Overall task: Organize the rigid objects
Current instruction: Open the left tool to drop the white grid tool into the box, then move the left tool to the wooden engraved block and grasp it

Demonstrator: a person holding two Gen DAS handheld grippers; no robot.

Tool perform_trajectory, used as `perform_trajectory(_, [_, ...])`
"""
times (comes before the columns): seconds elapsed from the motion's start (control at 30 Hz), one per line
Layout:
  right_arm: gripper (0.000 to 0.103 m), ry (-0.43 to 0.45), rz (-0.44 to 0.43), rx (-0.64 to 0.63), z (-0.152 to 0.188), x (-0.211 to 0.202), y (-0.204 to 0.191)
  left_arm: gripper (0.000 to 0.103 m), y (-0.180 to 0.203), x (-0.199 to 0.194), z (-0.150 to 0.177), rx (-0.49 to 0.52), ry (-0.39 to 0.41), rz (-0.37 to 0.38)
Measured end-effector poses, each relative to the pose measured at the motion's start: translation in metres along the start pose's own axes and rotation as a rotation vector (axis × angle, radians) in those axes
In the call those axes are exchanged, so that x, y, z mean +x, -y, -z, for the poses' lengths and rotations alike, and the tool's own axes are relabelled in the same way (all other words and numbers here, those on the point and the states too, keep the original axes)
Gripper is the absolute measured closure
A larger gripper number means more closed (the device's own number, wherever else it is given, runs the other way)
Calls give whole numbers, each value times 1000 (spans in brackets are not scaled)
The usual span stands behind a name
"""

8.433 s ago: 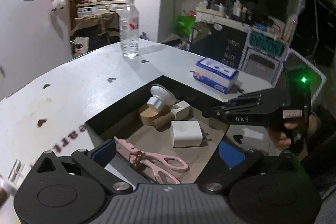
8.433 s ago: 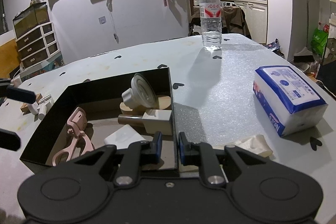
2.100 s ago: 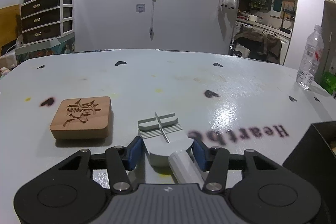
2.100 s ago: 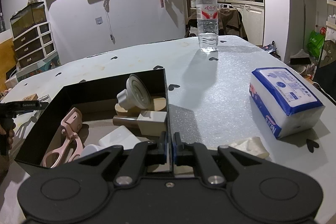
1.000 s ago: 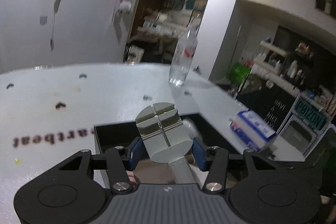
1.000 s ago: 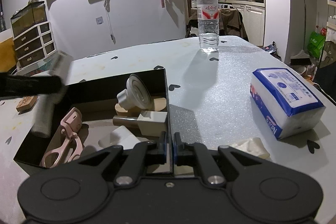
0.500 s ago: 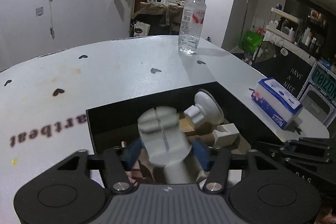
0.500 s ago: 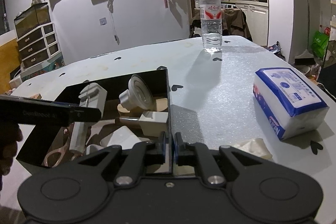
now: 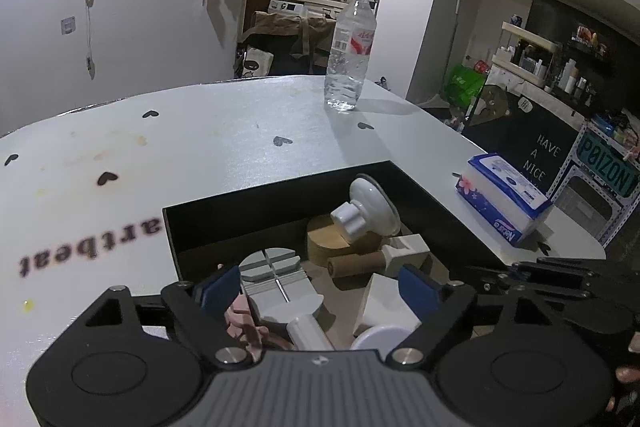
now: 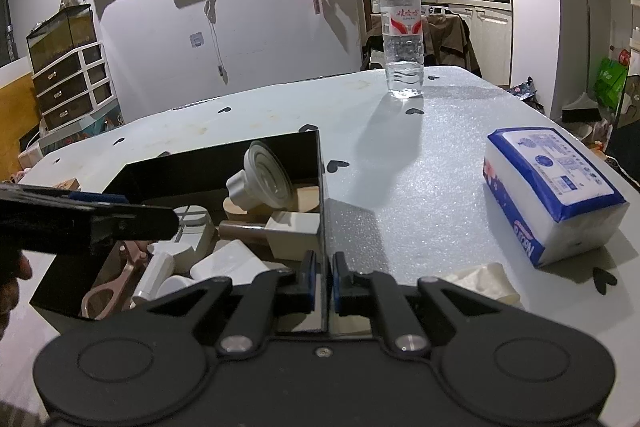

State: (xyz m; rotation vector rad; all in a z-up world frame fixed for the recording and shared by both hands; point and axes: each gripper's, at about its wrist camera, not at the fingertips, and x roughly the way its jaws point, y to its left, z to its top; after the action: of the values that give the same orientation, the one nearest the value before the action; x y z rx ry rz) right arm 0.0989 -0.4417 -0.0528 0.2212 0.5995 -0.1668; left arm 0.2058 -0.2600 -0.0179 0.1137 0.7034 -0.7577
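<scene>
A grey tool with a round slotted head and a white handle point(image 9: 280, 291) lies in the black box point(image 9: 280, 183), on top of a pink eyelash curler point(image 9: 240, 319). My left gripper point(image 9: 318, 289) hangs over it with jaws opening; the tool sits close to the left pad, and the right pad point(image 9: 416, 291) stands well clear of it. In the right wrist view the left gripper point(image 10: 160, 221) reaches in over the box from the left. My right gripper point(image 10: 322, 279) is shut on the box's near right wall point(image 10: 320, 187).
The box also holds a white suction knob point(image 9: 368, 205), a round wooden block point(image 9: 324, 243), a wooden-handled stamp point(image 9: 384, 255) and a white charger point(image 9: 384, 303). On the table stand a water bottle point(image 10: 402, 39) and a tissue pack point(image 10: 552, 187). A wooden block point(image 10: 64, 183) lies far left.
The left gripper carried the grey tool over the box, lowered it and opened; the tool now rests inside, free of the pads. The right gripper kept its hold on the box wall.
</scene>
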Motion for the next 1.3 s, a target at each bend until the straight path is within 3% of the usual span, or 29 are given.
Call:
perform_trajectory(0.53, [97, 8, -5, 32, 1, 1, 3, 0, -7, -30, -1, -13, 64, -13])
perform_trajectory(0.83, [97, 7, -5, 31, 2, 1, 4, 0, -22, -56, 8, -36, 102, -49])
perform_trajectory(1.03, [97, 5, -3, 29, 2, 1, 4, 0, -52, -67, 23, -103, 108, -142])
perform_trajectory(1.3, [97, 5, 2, 28, 1, 1, 3, 0, -113, -80, 43, -256, 115, -325])
